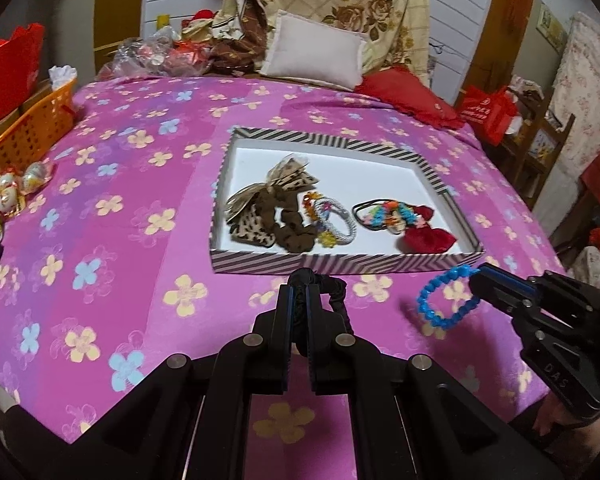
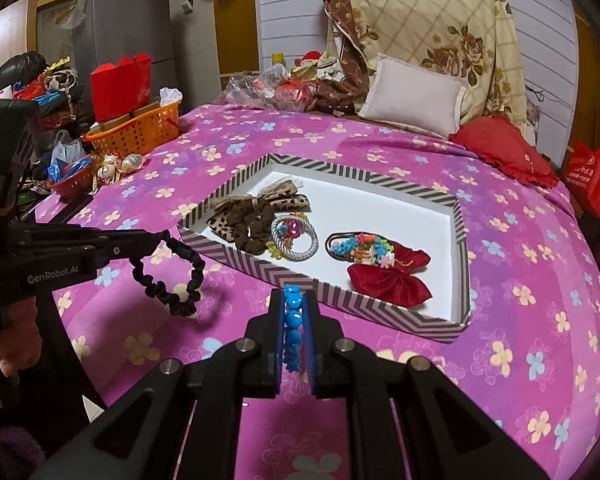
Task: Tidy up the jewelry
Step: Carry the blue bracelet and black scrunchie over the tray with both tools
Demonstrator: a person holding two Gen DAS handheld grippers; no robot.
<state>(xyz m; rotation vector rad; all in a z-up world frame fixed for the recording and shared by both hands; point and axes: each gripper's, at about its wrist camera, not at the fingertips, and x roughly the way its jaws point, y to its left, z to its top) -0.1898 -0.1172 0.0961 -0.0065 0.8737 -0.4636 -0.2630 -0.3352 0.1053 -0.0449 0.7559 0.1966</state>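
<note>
- Pink flowered bedspread [image 1: 120, 184] covers the bed that serves as the work surface, with pillows piled at the far end and an orange basket [image 2: 140, 130] off the left edge.
- Near the middle of the bed lies a shallow striped box [image 1: 340, 261], white inside – the place where the hair things and bangles are being gathered.
- Already in the box: a leopard-print bow [image 1: 260, 200] and brown scrunchie [image 1: 296, 224] at the left, a silver bangle [image 1: 338, 220] touching them, and to the right a colourful beaded piece [image 2: 364, 250] resting against a red velvet bow [image 2: 388, 280]. All sit toward the near side, leaving the far part bare.
- The left claw [image 1: 300, 292] is clamped tight on a black scrunchie [image 2: 172, 276], which hangs as a loose loop off its tips, just short of the box's near wall. Pinching only one section lets the rest dangle free, so it should drop cleanly on release.
- The right claw [image 2: 294, 300] is closed on a blue beaded bracelet [image 1: 448, 300]; the beads run up between the pads in the right wrist view, and the ring stands out sideways from the tips in the left one.
- Both pieces are held above the bedspread, in front of the box – neither is over the white interior yet.
- My reading: both are carried and about to go in; the right claw has less free room near the red bow.
</note>
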